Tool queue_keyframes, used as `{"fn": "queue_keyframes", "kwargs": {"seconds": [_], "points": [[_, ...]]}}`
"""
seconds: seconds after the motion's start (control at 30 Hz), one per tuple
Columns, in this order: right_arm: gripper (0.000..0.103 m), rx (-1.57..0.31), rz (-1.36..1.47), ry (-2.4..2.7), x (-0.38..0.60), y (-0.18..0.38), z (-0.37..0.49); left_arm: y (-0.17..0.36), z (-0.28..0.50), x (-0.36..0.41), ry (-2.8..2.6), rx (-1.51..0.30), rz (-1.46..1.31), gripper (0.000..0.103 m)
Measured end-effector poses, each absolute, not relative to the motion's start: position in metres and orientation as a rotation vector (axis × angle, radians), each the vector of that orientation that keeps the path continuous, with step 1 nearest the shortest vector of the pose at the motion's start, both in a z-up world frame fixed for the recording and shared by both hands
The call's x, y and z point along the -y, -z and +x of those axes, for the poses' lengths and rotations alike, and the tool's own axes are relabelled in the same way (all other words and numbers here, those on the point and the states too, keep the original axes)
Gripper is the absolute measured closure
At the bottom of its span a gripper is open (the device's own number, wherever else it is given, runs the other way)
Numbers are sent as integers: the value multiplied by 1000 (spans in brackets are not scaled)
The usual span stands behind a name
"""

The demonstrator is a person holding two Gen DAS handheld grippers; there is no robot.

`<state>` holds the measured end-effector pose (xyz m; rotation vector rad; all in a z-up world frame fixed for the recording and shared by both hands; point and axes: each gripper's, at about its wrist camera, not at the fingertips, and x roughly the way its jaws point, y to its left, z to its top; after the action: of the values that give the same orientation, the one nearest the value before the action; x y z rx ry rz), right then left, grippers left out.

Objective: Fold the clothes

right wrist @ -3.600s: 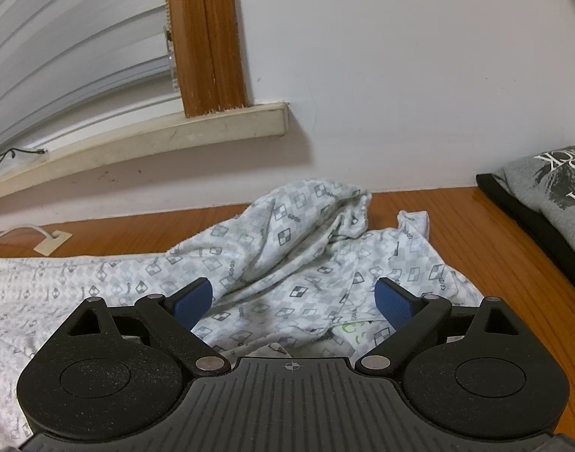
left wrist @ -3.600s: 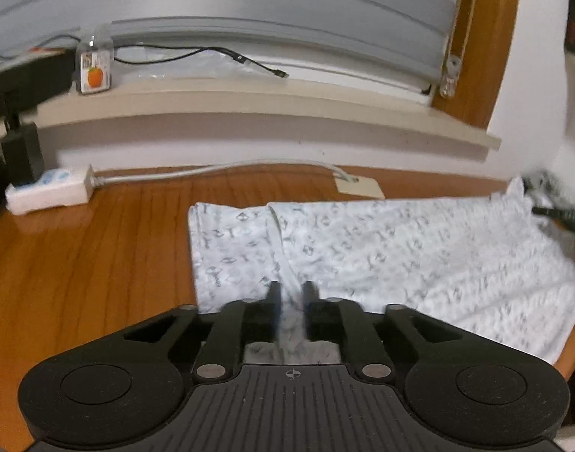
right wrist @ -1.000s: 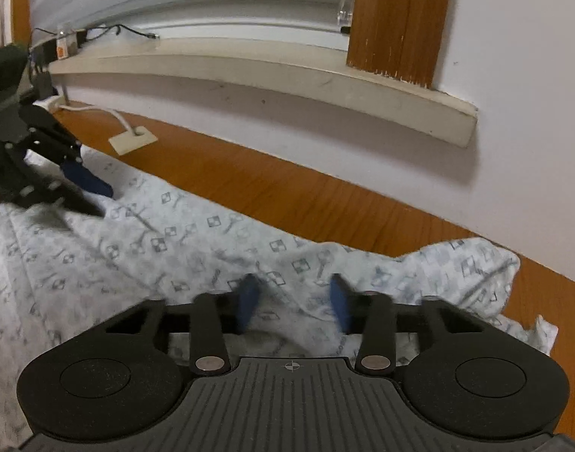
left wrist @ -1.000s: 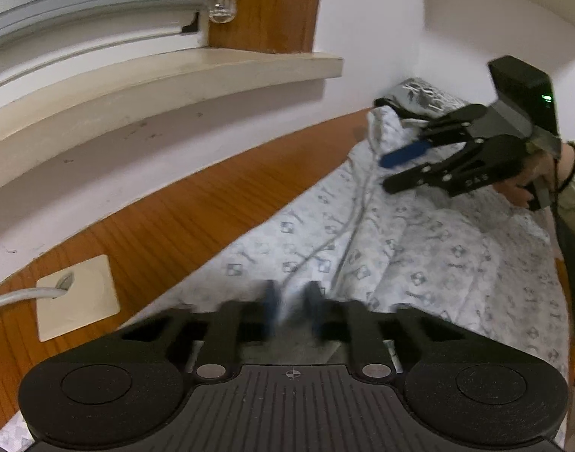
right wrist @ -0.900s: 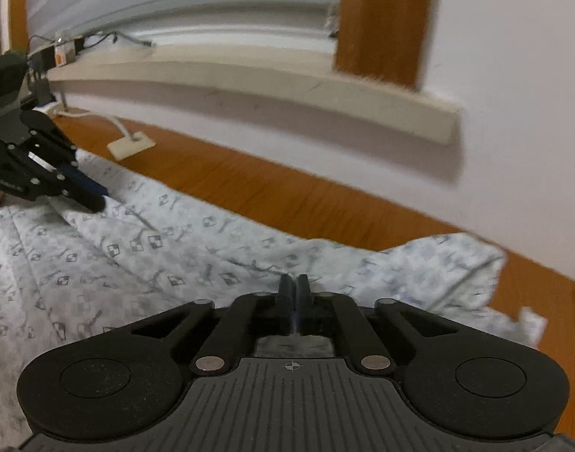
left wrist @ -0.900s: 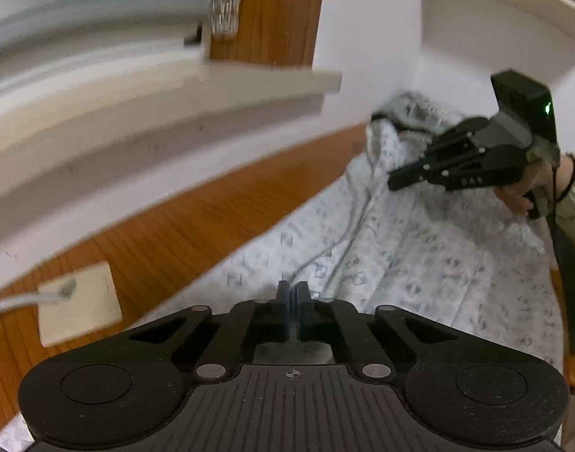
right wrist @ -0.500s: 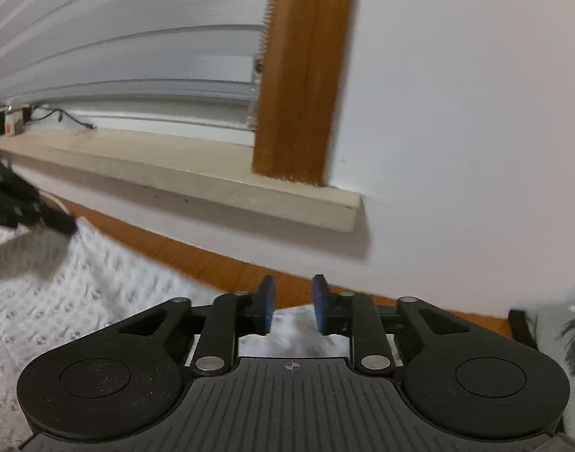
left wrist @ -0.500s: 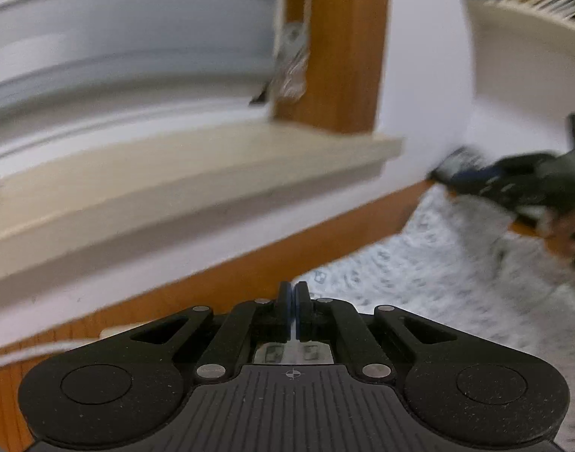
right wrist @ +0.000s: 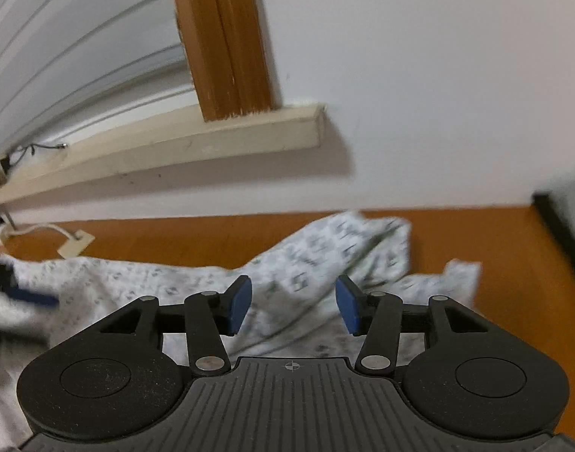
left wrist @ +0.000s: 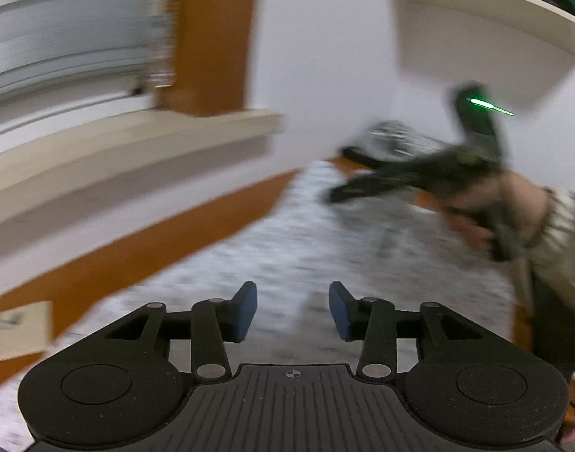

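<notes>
A second ago both grippers were pinched shut on the white cloth with small grey square prints (right wrist: 310,263); now both have let go and their jaws are opening. The left gripper (left wrist: 292,310) has its blue pads about half apart with nothing between them, only cloth lying below. The right gripper (right wrist: 293,303) looks the same: pads half apart, nothing held.

The cloth lies along the orange-brown wooden table (right wrist: 494,248), near the white wall. Its left part looks flat. Its far right end is bunched up in a lump. In the left view the picture is smeared, so I cannot be sure how smooth the fold is. In that view the person's hand (left wrist: 483,211) with the other gripper is over the far right end of the cloth.

What could go wrong: the lumpy right end may stay crooked, so the next fold comes out uneven. A pad could also snag the loose cloth and drag the fresh fold open as the grippers move.
</notes>
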<state>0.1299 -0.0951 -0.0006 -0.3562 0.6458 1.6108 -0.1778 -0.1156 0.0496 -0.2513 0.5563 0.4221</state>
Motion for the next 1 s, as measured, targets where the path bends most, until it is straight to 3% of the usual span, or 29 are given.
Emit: {"fn": "queue_keyframes", "kwargs": {"seconds": [0.13, 0.33, 0.37, 0.4, 0.43, 0.53, 0.67, 0.73, 1.0], "points": [[44, -696, -351, -1532, 78, 8, 125, -40, -160, 138, -384, -581, -233, 53], [47, -708, -310, -1460, 71, 11, 130, -31, -152, 150, -413, -617, -173, 55], [50, -699, -321, -1455, 70, 11, 129, -31, -153, 152, -417, -618, -158, 62], [66, -698, -323, -1454, 71, 10, 129, -32, -155, 153, -421, -614, -156, 78], [90, -700, -321, -1456, 73, 8, 130, -33, -158, 153, -425, -607, -159, 97], [95, -701, -304, -1466, 82, 2, 134, -48, -178, 149, -430, -528, -197, 97], [93, -733, -193, -1508, 110, -15, 148, -73, -210, 143, -416, -406, -281, 97], [82, -733, -176, -1505, 118, -17, 148, -76, -217, 136, -414, -389, -319, 97], [72, -666, -130, -1521, 156, -14, 150, -91, -220, 122, -476, -350, -323, 97]]}}
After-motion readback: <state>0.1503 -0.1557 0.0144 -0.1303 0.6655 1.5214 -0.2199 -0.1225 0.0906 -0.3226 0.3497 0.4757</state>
